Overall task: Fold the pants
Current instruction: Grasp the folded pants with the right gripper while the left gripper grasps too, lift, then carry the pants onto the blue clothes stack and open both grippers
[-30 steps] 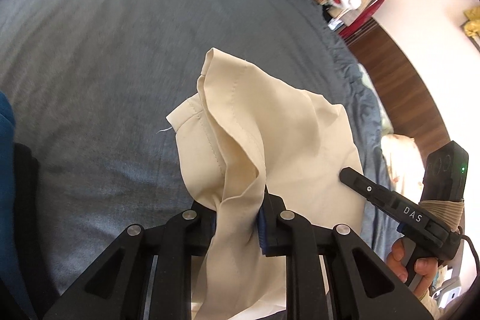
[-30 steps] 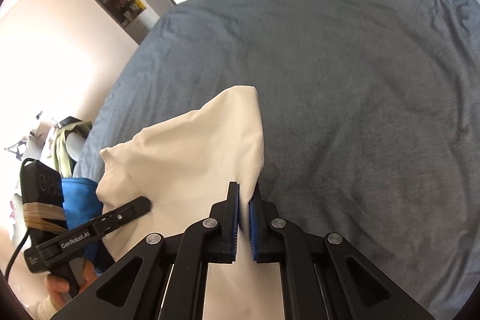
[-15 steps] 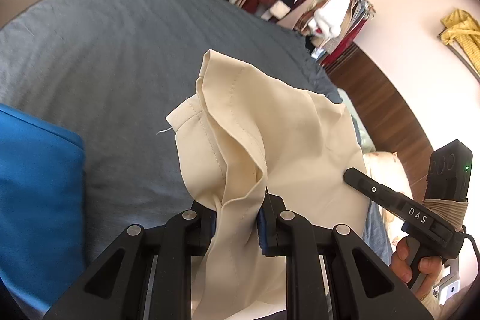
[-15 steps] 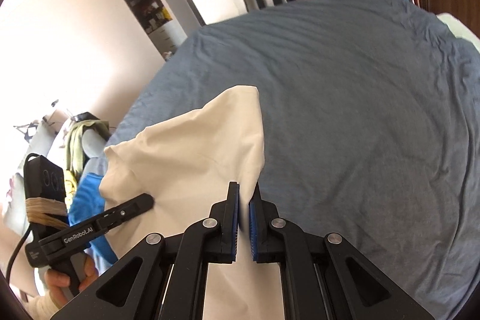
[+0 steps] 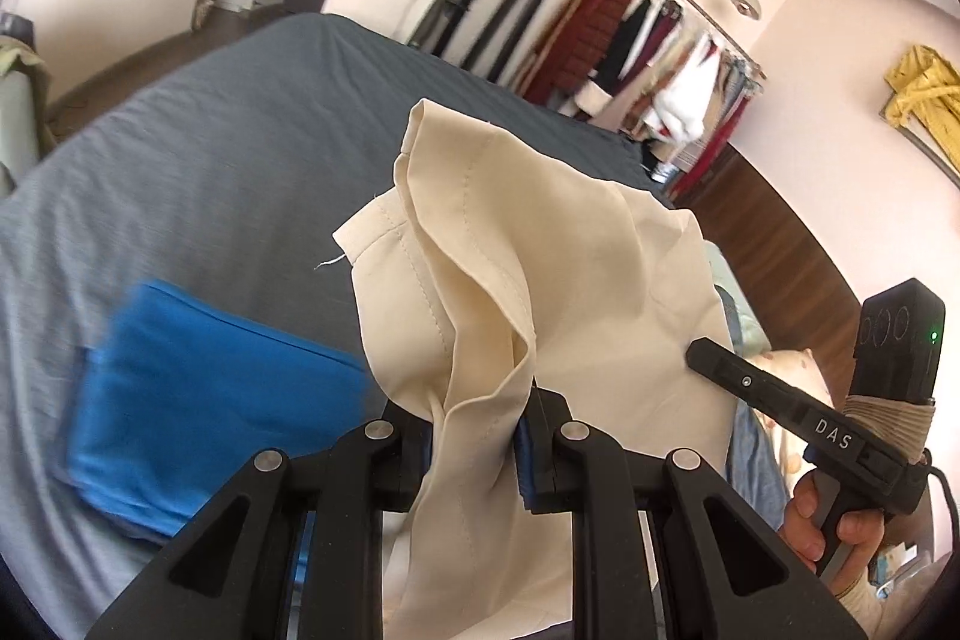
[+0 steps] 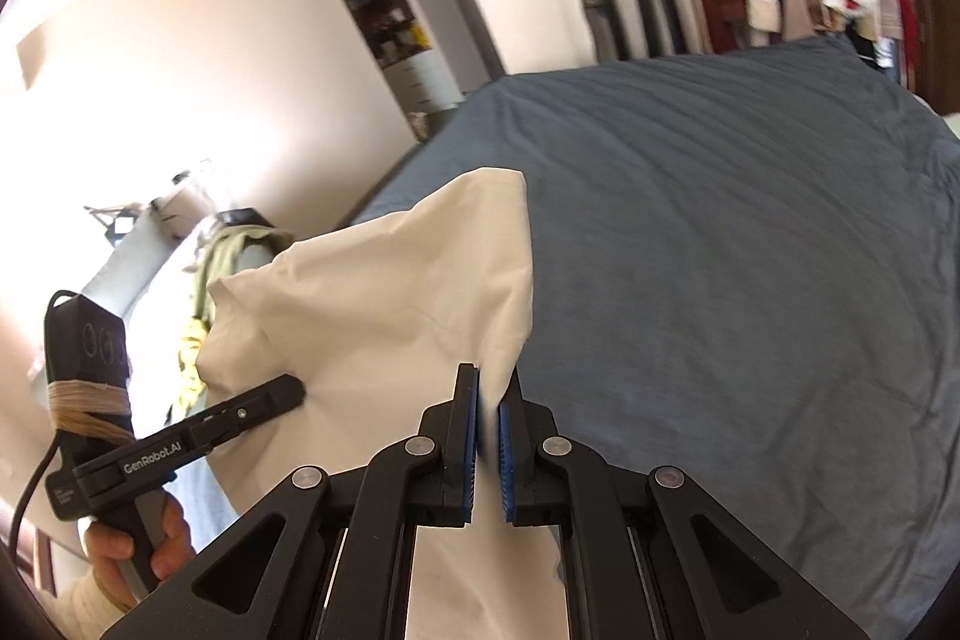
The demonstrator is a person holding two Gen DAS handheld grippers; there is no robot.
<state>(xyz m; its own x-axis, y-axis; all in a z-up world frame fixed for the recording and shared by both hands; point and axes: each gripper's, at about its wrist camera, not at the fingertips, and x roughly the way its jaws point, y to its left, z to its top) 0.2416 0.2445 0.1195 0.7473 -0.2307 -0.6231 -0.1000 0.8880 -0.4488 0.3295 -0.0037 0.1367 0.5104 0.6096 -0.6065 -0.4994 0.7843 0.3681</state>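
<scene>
Holding the cream-coloured thin cotton pants [image 5: 588, 280] up in the air above the blue-grey bed cover [image 6: 750, 232], you have them pinched at two places. Your left gripper [image 5: 477, 436] is clenched on a bunched, stitched edge at the left side, and your right gripper [image 6: 491, 436] is clenched on a thin fold at the right side. I judge the cloth to be light, soft and limp, so it will sag between the two grips and can slip from the pads if you pull hard. Better hold is on the thick stitched hem or seam, not on a single layer. The pants look pale, plain and wrinkled, with double seams visible. A blue folded cloth [image 5: 198, 400] lies on the bed at the near left.
</scene>
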